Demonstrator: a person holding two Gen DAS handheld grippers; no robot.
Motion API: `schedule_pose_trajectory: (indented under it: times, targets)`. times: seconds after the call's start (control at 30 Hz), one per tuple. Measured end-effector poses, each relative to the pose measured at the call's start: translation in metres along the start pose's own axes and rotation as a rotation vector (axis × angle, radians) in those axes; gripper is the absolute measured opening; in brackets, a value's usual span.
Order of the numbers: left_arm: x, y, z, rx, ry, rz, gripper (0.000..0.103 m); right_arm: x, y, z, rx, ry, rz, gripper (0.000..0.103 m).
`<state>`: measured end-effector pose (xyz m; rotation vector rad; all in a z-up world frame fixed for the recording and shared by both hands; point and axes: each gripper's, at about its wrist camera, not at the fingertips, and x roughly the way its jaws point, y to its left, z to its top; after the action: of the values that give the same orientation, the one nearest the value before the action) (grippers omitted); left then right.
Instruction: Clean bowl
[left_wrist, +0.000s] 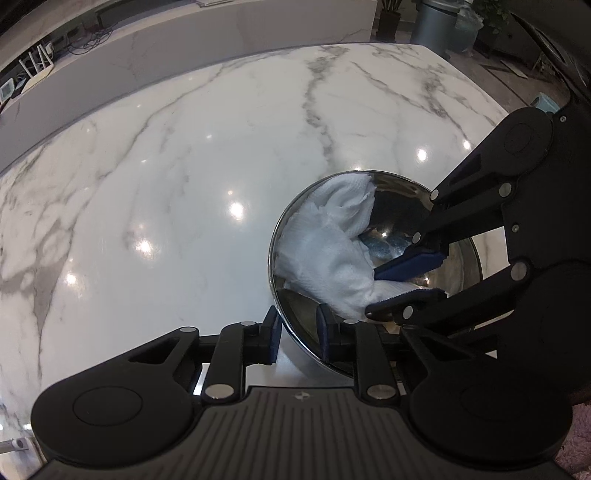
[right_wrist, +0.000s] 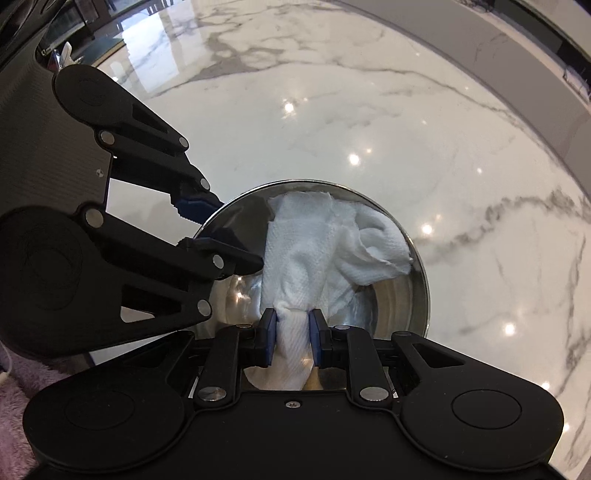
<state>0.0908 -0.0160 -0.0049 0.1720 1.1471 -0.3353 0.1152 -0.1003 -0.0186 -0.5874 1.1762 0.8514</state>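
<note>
One bowl: a steel bowl (left_wrist: 373, 266) sits upright on the marble bench (left_wrist: 184, 184), near the edge closest to the person.
Cloth: a crumpled white paper towel (right_wrist: 314, 243) lies inside the bowl, draped against the inner wall and reaching up to the rim on the side far from the right camera.
Bowl surface: the bare steel shows bright reflections; a bluish patch at the bottom, seen from the left wrist, may be residue or only a reflection, and the glare keeps that unsettled.
Progress: wiping looks to be under way, with the towel pressed to the wall. How much of the inside has been covered cannot be read from the shine, and the bottom and the near wall are partly hidden, so what remains is uncertain.
Right hand-held gripper (right_wrist: 293, 332): closed down to a narrow gap on a bunched tail of the towel, reaching into the bowl from above its near rim, fingers pointing down and across the hollow.
Left hand-held gripper (left_wrist: 298, 332): its blue pads straddle the bowl's rim, one outside and one inside, pinching the wall to steady the bowl; it comes in low from the side, roughly at a right angle to the other tool.
</note>
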Motion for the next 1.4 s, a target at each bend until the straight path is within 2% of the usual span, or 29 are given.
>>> schedule_pose_trajectory:
  times: [0.2,0.4,0.63,0.77,0.9,1.03,1.2,1.4]
  targets:
    - [0.0,-0.003,-0.001,0.0,0.005,0.014,0.019,-0.005,0.002,-0.001,-0.028,0.019,-0.087,0.016]
    - [0.001,-0.003,-0.002,-0.01,0.007,0.017,0.019,-0.006,-0.003,-0.002,-0.048,0.019,-0.131,0.017]
    - [-0.001,-0.004,-0.001,-0.004,0.0,0.006,0.021,0.0,-0.011,0.0,-0.002,-0.022,-0.058,0.018]
    - [0.0,-0.006,-0.001,-0.005,0.002,0.018,0.021,0.002,-0.007,0.0,-0.029,-0.038,-0.018,0.018]
    - [0.002,-0.007,-0.001,-0.011,0.012,0.024,0.018,0.002,-0.001,-0.001,-0.083,-0.014,0.042,0.019]
    - [0.001,-0.006,0.0,-0.012,0.009,0.03,0.018,-0.001,-0.001,-0.002,-0.078,0.032,0.059,0.018]
    - [-0.001,-0.001,0.0,-0.027,0.011,0.018,0.019,-0.004,-0.001,-0.005,-0.095,0.069,-0.011,0.018]
    - [-0.001,-0.004,-0.001,-0.043,0.011,0.014,0.018,-0.013,0.005,-0.008,-0.134,0.044,-0.092,0.019]
